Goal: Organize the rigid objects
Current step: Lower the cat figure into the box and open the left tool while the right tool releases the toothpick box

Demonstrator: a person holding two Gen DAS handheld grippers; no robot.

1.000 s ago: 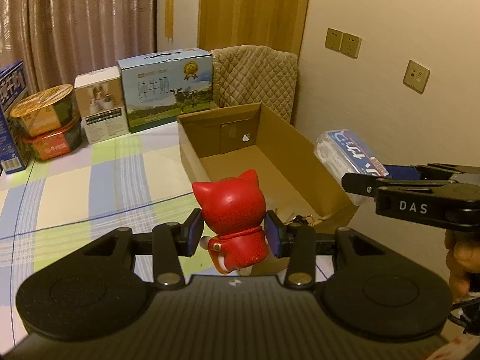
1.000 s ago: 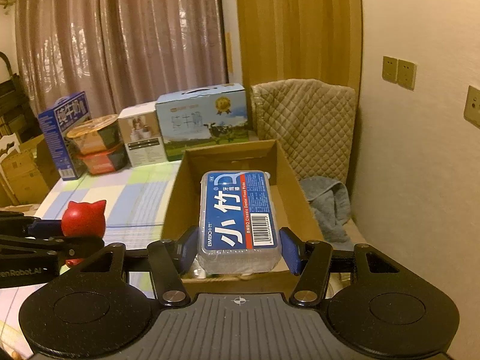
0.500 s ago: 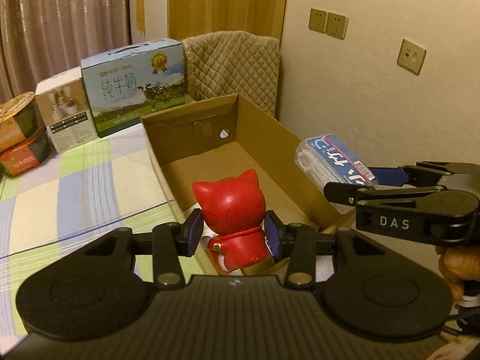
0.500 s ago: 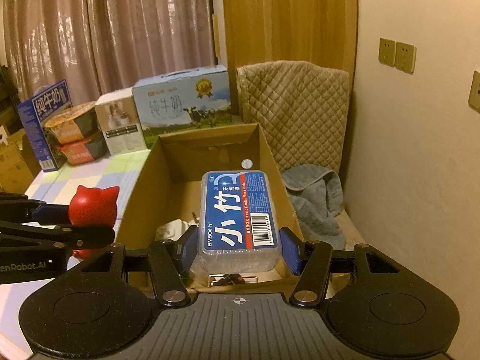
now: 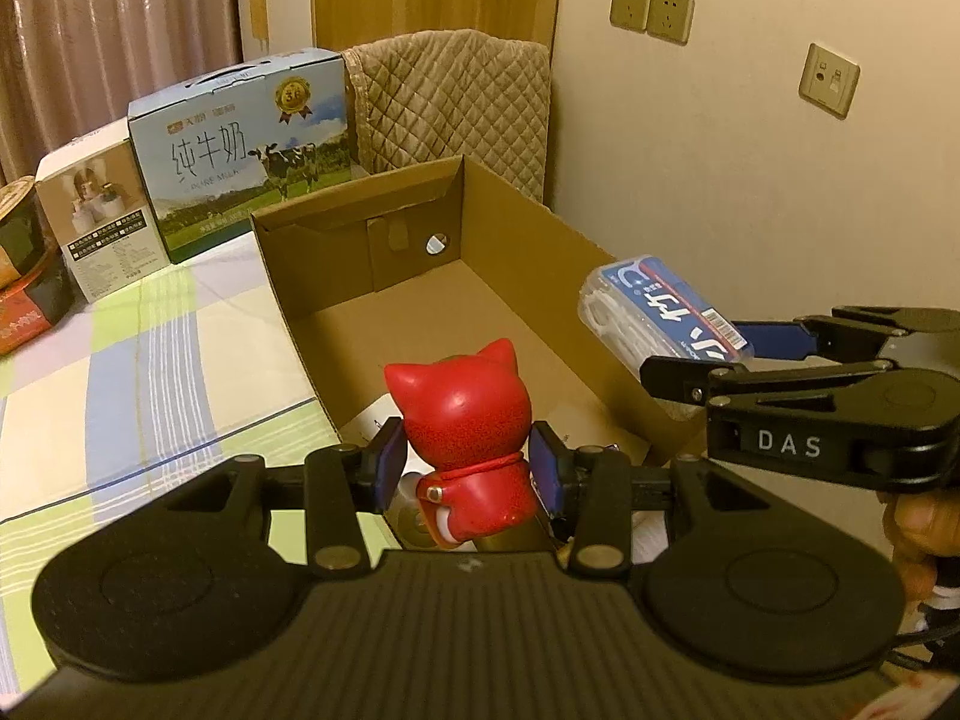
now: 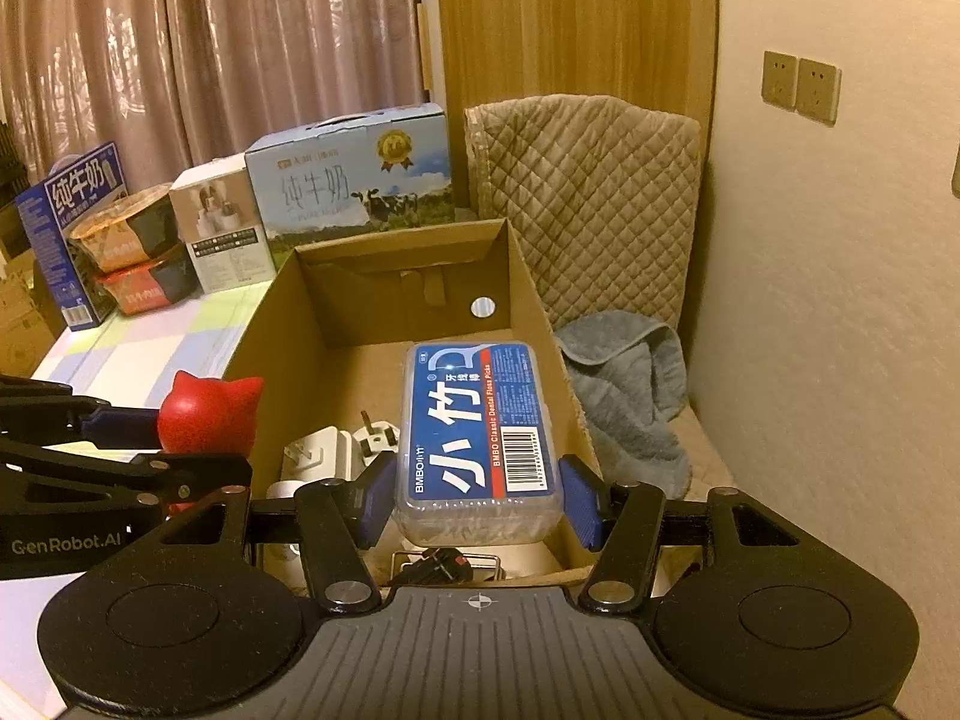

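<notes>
Left wrist view, nearest first: my left gripper [image 5: 468, 468] is clamped on the red cat figurine [image 5: 465, 432], blue pads pressed against both its flanks, the figure upright with its back to the lens. It hangs over the near end of the open cardboard box [image 5: 528, 228]. To the right, my right gripper [image 5: 690, 348] reaches in sideways, holding the dental floss pick box [image 5: 660, 312] above the box's right wall. The far end wall of the box has a small round hole. Left of the box I see the plaid tablecloth [image 5: 150, 360].

Right wrist view: the right gripper [image 6: 477, 501] grips the dental floss pick box [image 6: 477, 420] by its long sides, label up, barcode toward me, held over the near right part of the cardboard box [image 6: 522, 300]. Below it, on the box floor, lie white plug adapters [image 6: 336, 450] and a dark item I cannot identify. At left the left gripper [image 6: 150, 444] shows side-on with the cat figurine [image 6: 210, 414] held over the box's left wall.

Farther back: instant noodle bowls [image 6: 126, 258] stacked, a white carton [image 6: 222, 228], a blue milk carton [image 6: 354, 180], a quilted chair cover [image 6: 588, 192], a grey towel [image 6: 630, 378] beside the box, curtains [image 6: 210, 48] behind.
</notes>
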